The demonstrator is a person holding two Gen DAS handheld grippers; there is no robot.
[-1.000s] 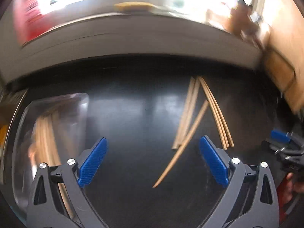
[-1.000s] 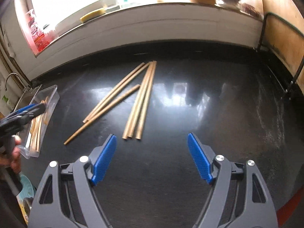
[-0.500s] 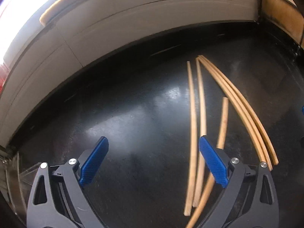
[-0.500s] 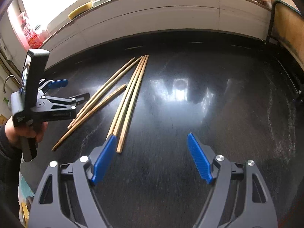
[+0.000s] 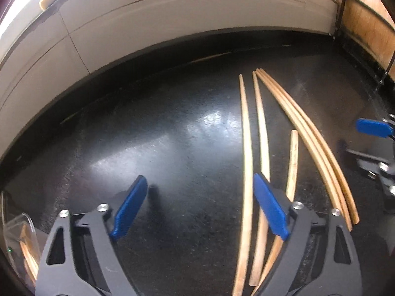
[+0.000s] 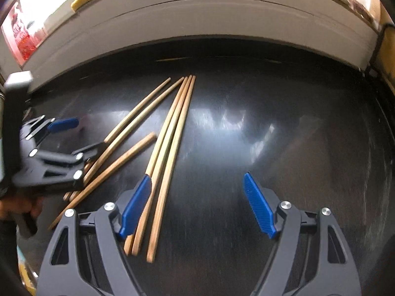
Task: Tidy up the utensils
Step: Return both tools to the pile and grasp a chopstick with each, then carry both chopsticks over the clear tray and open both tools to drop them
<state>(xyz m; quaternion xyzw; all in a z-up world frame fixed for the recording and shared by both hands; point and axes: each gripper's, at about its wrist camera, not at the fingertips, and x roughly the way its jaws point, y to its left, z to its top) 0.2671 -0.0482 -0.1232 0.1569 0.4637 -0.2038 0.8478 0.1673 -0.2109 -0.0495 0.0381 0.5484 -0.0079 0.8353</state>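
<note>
On the black counter (image 5: 172, 128), in the left wrist view, six chopsticks (image 5: 246, 148) lie lengthwise, running away from the left hand-held gripper (image 5: 200, 206). Its jaws have just been narrowing yet stand spread, with one stick passing just inside the right pad. A clear tray (image 5: 22, 236) holding more sticks sits at lower left.

In the right wrist view, the right hand-held gripper (image 6: 197, 204) is spread, empty, three sticks at its left pad; the left one is nearer the other three.

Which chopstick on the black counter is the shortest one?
The lone darker chopstick lying between the slanted pair and the bundle of three. Its far end stops well short of theirs.
</note>
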